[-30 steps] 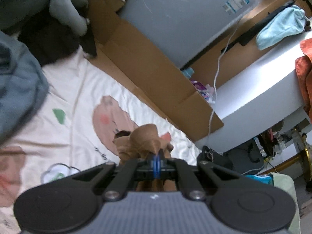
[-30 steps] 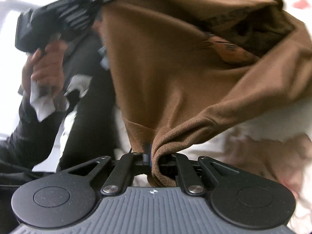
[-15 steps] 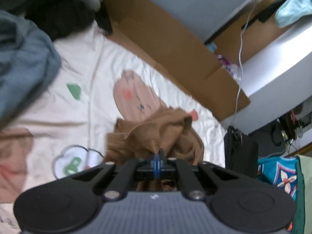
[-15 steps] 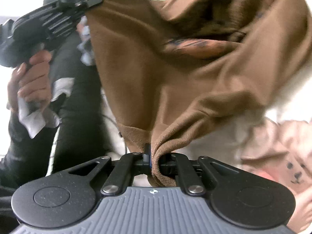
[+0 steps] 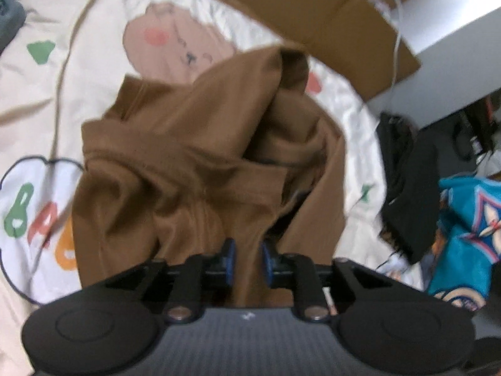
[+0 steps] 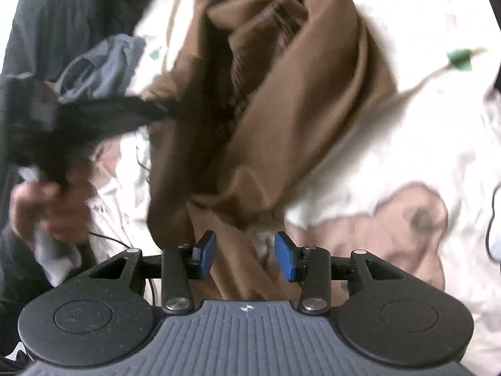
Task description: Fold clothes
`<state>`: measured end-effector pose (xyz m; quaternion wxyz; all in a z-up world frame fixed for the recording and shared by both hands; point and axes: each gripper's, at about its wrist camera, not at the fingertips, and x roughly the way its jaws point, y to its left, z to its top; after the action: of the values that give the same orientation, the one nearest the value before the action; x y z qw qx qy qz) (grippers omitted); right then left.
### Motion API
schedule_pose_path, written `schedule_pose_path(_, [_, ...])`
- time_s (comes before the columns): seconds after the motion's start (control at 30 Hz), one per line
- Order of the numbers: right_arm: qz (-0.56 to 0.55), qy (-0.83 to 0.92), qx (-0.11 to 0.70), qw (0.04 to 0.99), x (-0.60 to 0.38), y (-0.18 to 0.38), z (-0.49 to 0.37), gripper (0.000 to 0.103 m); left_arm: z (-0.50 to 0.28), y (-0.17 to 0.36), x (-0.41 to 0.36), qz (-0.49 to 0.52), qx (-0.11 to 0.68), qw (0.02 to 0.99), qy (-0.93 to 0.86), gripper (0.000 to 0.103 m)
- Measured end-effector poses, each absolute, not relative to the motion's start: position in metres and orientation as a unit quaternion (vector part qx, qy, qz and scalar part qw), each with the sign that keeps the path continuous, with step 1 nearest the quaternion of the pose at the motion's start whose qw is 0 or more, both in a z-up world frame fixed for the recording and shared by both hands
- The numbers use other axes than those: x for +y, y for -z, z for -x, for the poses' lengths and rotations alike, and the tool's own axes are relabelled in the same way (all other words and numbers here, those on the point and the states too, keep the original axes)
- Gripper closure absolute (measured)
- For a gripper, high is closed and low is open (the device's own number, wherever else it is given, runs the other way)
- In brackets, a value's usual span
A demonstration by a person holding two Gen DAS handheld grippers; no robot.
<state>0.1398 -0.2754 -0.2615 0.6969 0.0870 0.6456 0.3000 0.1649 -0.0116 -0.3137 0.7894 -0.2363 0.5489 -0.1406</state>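
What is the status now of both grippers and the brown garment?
Left gripper and right gripper: jaws opening, cloth between them. Brown garment crumpled on the cartoon-print bedsheet, unfolded. Grey-blue garment lies beside it.

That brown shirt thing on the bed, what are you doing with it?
A person is folding clothes using two hand-held tongs. The brown garment lies crumpled on the cartoon-print bedsheet. Both the left tongs and the right tongs are opening, with brown cloth between their blue pads but no longer pinched, so the garment looks to be getting let go onto the bed. It is bunched up, not folded yet. A grey-blue garment lies nearby.
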Motion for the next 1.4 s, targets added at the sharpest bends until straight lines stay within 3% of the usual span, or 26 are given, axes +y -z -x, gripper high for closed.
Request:
schedule_pose_path(0.07, [-0.080,-0.310,0.640,0.698,-0.265,0.260,-0.140,0.058,-0.161,0.311,-0.011,0.228,0.555,0.789,0.137,0.058])
schedule_pose_path(0.13, [-0.070,-0.317,0.638,0.698,-0.257,0.261,-0.141,0.058,-0.150,0.299,-0.001,0.231,0.543,0.795,0.139,0.052])
schedule_pose_path(0.4, [-0.062,-0.323,0.631,0.703,-0.259,0.257,-0.152,0.058,-0.110,0.257,0.032,0.190,0.513,0.828,0.125,0.052])
schedule_pose_path(0.63, [-0.059,-0.324,0.625,0.708,-0.258,0.253,-0.152,0.058,-0.103,0.266,0.021,0.128,0.516,0.841,0.100,0.054])
schedule_pose_path(0.87, [-0.053,-0.320,0.623,0.712,-0.262,0.255,-0.154,0.058,-0.098,0.285,0.000,0.080,0.512,0.849,0.108,0.074])
schedule_pose_path(1.23, [-0.059,-0.294,0.635,0.712,-0.276,0.269,-0.156,0.058,-0.103,0.307,-0.007,0.071,0.521,0.843,0.110,0.075])
schedule_pose_path(1.4, [-0.058,-0.296,0.633,0.713,-0.275,0.269,-0.156,0.058,-0.104,0.312,0.004,0.111,0.530,0.834,0.103,0.094])
